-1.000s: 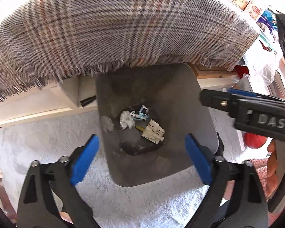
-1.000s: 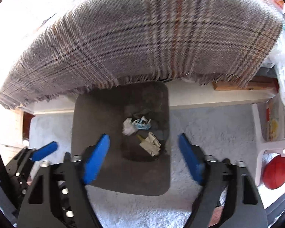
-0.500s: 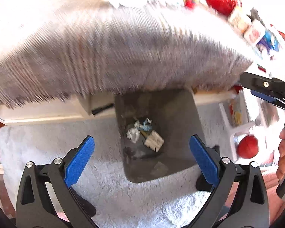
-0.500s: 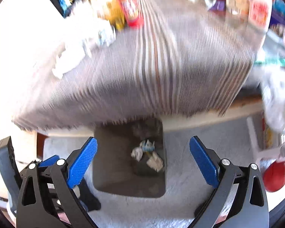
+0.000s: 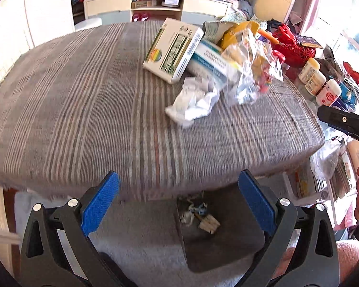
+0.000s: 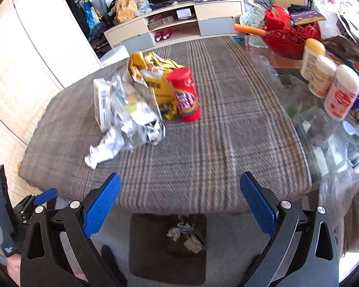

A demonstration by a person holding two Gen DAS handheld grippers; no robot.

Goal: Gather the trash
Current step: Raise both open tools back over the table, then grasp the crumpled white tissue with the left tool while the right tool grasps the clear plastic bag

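Note:
A dark grey bin (image 5: 227, 246) stands on the carpet below the table edge, with several bits of trash (image 5: 198, 215) in its bottom; it also shows in the right wrist view (image 6: 155, 258). On the plaid tablecloth lies a pile: crumpled white paper (image 5: 193, 102) (image 6: 103, 150), a clear plastic bag (image 5: 249, 71) (image 6: 134, 110), a white carton (image 5: 172, 50), a yellow packet (image 6: 155, 76) and a red can (image 6: 185, 93). My left gripper (image 5: 179, 205) and right gripper (image 6: 179, 205) are both open and empty, above the table's near edge.
Bottles (image 6: 332, 83) and a red basket (image 6: 287, 33) stand on the table's right side. A TV cabinet (image 6: 174, 24) lines the far wall. Clear bags (image 5: 325, 157) hang off the right. Pale carpet (image 5: 141, 239) surrounds the bin.
Both grippers have risen and tilted up from over the bin. The tabletop and its trash pile have come into view; the bin has dropped to the lower edge of both views.

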